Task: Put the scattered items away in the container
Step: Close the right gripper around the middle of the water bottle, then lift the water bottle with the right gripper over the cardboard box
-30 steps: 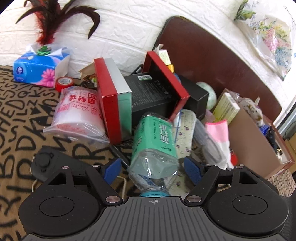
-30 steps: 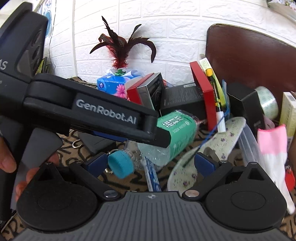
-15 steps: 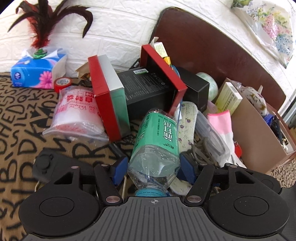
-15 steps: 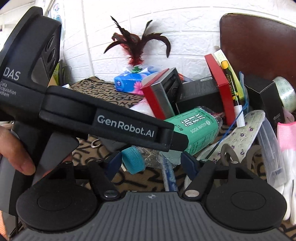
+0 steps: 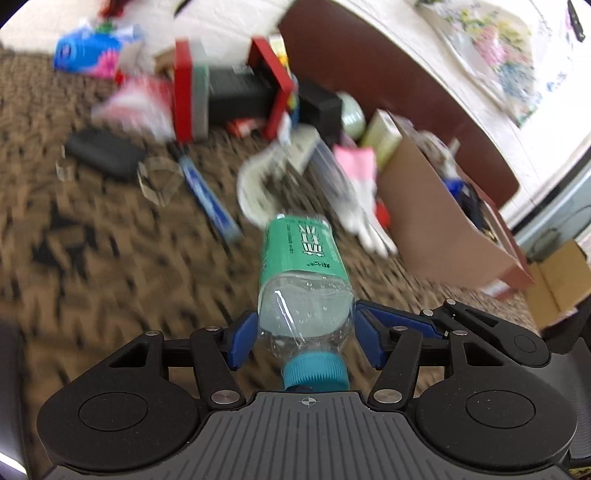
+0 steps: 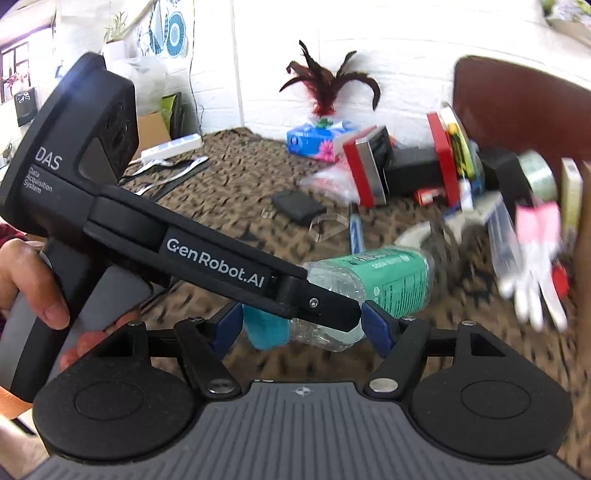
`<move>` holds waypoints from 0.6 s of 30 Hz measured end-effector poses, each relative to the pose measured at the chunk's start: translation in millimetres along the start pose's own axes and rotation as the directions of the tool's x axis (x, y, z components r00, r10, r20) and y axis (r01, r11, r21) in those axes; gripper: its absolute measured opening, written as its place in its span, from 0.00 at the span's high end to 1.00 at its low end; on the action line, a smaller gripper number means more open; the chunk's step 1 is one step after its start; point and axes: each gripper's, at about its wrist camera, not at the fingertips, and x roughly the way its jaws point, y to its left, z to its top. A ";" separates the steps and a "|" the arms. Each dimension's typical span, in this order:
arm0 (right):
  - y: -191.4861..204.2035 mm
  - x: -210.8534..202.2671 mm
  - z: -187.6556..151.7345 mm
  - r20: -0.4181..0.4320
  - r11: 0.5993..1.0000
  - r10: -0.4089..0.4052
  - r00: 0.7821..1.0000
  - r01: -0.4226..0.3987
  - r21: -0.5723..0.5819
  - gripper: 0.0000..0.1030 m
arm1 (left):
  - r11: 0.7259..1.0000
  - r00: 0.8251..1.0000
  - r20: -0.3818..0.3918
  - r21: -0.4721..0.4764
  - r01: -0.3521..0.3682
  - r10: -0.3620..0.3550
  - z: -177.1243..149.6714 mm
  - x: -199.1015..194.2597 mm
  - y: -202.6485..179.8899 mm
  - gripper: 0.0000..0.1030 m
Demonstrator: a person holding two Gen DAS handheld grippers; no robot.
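Left wrist view: the left gripper (image 5: 303,334) squeezes the water bottle (image 5: 301,275), which is lifted left of the cardboard box (image 5: 439,218).

Right wrist view: the right gripper (image 6: 301,328) also presses its blue pads (image 6: 376,326) on this bottle, the box at the right edge.

I see a white brick wall (image 6: 388,55) at the back, very bright with light. The tabletop wears a brown cloth (image 5: 92,258) with black letters on it (they look smeared here). A dark brown round-topped chair back (image 5: 388,81) stands against the wall. Flowery fabric (image 5: 495,48) hangs on the wall at the right. Far off on the left I see a dark window (image 6: 14,66), a blue fan picture (image 6: 173,37) and a green plant (image 6: 118,27).
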 end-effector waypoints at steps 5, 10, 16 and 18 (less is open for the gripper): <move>14.7 -40.9 -32.5 -0.011 0.999 -0.021 1.000 0.022 0.035 0.22 | 0.997 0.991 -0.107 -0.022 0.079 -0.081 -49.0 4.3 -18.9 0.27; 10.8 -58.2 -52.4 -0.020 0.993 -0.081 0.997 0.083 0.089 0.18 | 0.998 0.993 -0.094 -0.008 0.069 -0.069 -58.8 -3.1 -20.9 0.16; -6.4 -60.2 -53.4 -0.005 0.976 -0.136 0.991 0.135 0.172 0.11 | 1.000 1.000 0.006 -0.014 -0.012 0.012 -31.9 -15.9 -14.3 0.08; -7.2 -56.5 -53.3 -0.008 0.972 -0.137 0.991 0.136 0.190 0.11 | 1.000 1.000 -0.001 -0.011 -0.004 0.004 -25.9 -10.7 -15.6 0.08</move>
